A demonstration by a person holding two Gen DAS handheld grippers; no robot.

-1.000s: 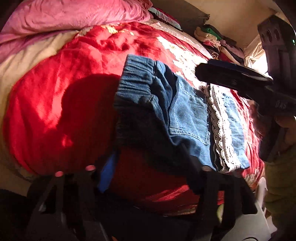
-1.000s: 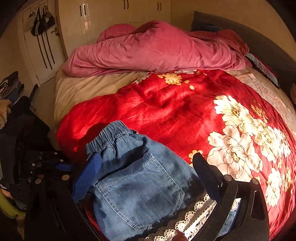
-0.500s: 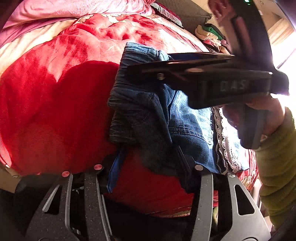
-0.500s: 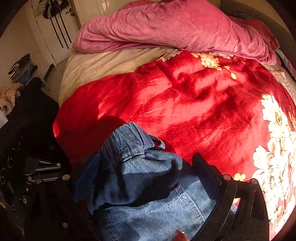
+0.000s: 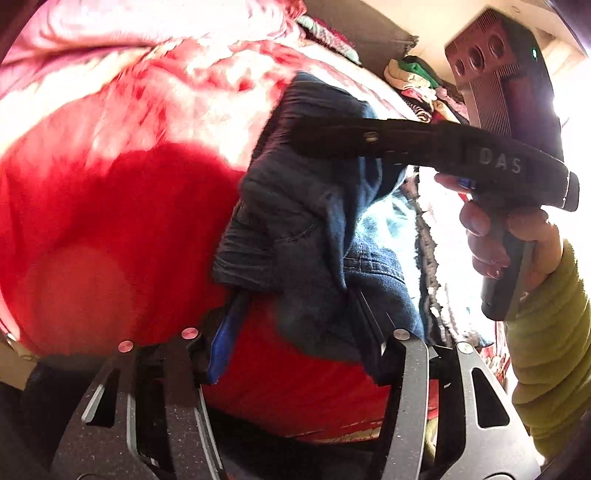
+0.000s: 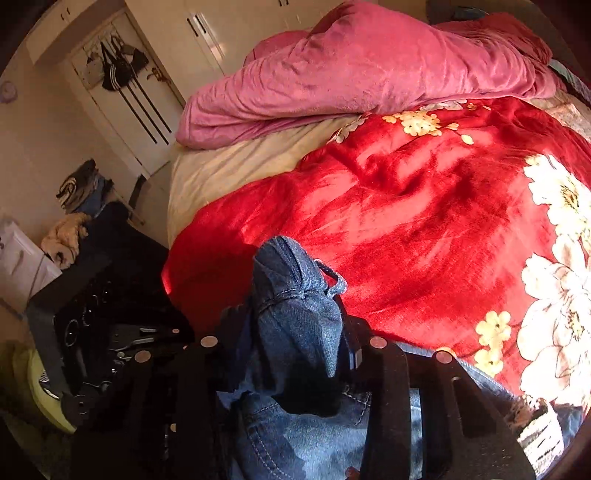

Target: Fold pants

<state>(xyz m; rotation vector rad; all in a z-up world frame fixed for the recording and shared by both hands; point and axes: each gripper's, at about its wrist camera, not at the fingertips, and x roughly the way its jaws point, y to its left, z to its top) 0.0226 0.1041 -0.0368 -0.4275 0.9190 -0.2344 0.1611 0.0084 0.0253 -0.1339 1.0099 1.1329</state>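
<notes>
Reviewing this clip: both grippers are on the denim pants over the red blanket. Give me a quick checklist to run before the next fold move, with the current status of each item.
1. Right gripper shut on the pants waistband: ok.
2. Left gripper holding the pants: fabric lies between its fingers, which look apart; cannot tell.
3. Waistband lifted off the red blanket: ok.
4. Lace hem lying flat: cannot tell, glare.
5. Landing area on blanket free of the pink quilt: ok.

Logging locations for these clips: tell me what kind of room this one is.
A bedroom, most likely. A bed with a red flowered blanket and a rumpled pink quilt fills the view, a wardrobe stands behind it, and bags hang on the door.
</notes>
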